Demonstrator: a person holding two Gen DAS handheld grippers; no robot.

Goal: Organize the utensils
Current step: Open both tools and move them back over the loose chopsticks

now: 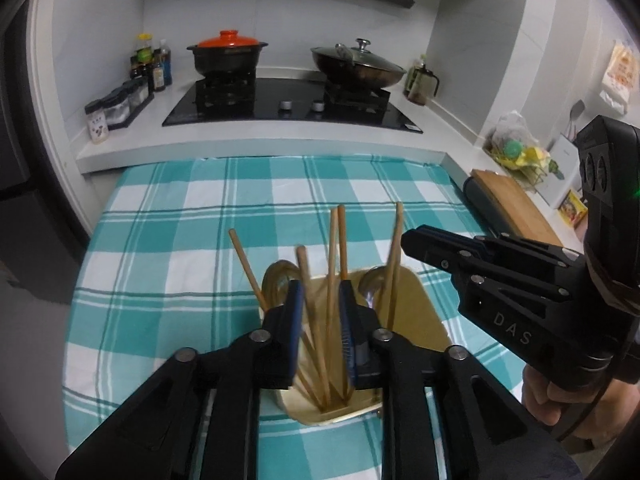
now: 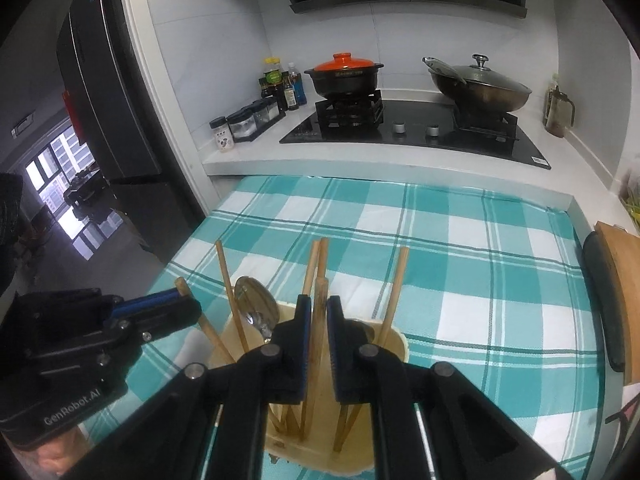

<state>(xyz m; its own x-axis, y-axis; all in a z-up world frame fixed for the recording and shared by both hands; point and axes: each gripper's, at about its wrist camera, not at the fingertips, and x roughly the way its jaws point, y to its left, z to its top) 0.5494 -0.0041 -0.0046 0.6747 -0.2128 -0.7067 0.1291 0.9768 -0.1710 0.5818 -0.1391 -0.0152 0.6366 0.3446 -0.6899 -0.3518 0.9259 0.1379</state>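
Note:
A cream utensil holder (image 1: 416,312) stands on the teal checked cloth, also in the right wrist view (image 2: 394,340). Several wooden chopsticks (image 1: 332,264) stand in it, with metal spoons (image 2: 256,306). My left gripper (image 1: 319,320) is above the holder with its jaws a little apart around chopsticks; I cannot tell whether the pads touch them. It shows from the side in the right wrist view (image 2: 188,300). My right gripper (image 2: 319,344) has narrow jaws around one chopstick (image 2: 319,304) above the holder. In the left wrist view the right gripper (image 1: 412,240) hangs at the right.
A raised counter behind the cloth carries a black hob (image 1: 292,104), an orange-lidded pot (image 1: 228,54), a lidded wok (image 1: 358,64) and condiment bottles (image 1: 150,64). A wooden cutting board (image 1: 516,204) lies at the right. A dark fridge (image 2: 108,92) stands at the left.

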